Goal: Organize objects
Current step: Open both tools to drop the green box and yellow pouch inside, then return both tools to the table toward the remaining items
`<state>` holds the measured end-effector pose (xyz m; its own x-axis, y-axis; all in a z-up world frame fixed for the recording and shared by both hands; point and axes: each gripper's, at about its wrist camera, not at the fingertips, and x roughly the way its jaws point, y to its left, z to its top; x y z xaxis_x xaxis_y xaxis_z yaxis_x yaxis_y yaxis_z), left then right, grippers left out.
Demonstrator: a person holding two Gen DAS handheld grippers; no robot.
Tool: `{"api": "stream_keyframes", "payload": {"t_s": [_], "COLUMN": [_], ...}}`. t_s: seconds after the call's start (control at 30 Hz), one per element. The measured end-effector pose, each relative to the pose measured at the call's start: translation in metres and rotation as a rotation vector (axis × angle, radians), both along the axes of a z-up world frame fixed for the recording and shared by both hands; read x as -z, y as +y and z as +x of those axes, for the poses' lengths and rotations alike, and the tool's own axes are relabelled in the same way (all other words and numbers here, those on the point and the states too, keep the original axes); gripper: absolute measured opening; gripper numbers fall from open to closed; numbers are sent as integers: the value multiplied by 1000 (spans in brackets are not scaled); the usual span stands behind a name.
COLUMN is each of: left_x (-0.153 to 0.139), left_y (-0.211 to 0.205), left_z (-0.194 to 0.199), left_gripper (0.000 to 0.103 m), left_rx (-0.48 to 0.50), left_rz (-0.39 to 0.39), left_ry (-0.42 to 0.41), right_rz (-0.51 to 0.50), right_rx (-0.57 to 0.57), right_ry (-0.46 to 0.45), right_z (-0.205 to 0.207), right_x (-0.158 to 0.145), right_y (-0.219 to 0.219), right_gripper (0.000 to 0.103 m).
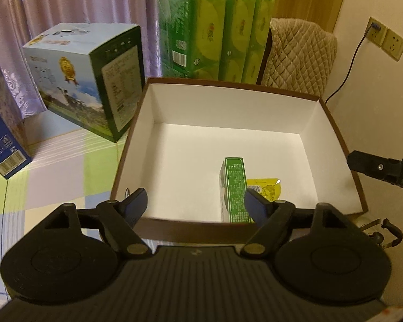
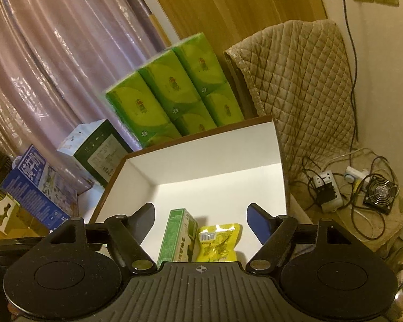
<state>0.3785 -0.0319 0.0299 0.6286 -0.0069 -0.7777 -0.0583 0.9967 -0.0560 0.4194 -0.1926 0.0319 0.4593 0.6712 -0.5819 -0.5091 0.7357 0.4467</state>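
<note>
I count two things in the brown-rimmed white box (image 1: 333,126): one small green carton (image 1: 235,185) standing on its edge, and one yellow snack packet (image 1: 266,189) lying just beside it on its right, both near the front wall. Behind the box stand three green tissue packs (image 1: 217,32) in a row, and to the left sit one milk carton box (image 1: 86,80) and one blue box (image 1: 0,131) on the checked cloth (image 1: 61,166). My left gripper (image 1: 196,204) hovers over the box's near rim, spread wide and holding nothing. My right gripper (image 2: 200,217) hangs above the box, tilted, likewise released and empty, the carton and packet showing between its fingers.
</note>
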Motion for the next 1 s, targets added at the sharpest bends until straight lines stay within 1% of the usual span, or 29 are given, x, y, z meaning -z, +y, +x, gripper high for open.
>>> {"api": "stream_keyframes", "payload": {"t_s": [0.2,0.43,0.73,0.93,1.0], "left_x": [-10,-15,-1,9,14], "left_y": [9,23,57,74,78], "left_z": [-30,-73,-132,-167,-178], "left_gripper": [77,77,77,77,77], "left_rx": [-28,-42,-111,-153,-160], "left_rz": [-4,1,-1,-14,-10], "left_ry": [-15,-22,23,50,64], "right_rz": [-24,-83,-139,-155,-163], "right_rx": [-15,-6,11,8,-8], "right_ry": [-5,28,66,86,102], "right_z": [-25,-53,-91,-115,-122], "right_x": [-3,8,20,28,34], "right_y": [-12,-26,-47,-52,-50], "right_gripper": [73,74,74,74,74]}}
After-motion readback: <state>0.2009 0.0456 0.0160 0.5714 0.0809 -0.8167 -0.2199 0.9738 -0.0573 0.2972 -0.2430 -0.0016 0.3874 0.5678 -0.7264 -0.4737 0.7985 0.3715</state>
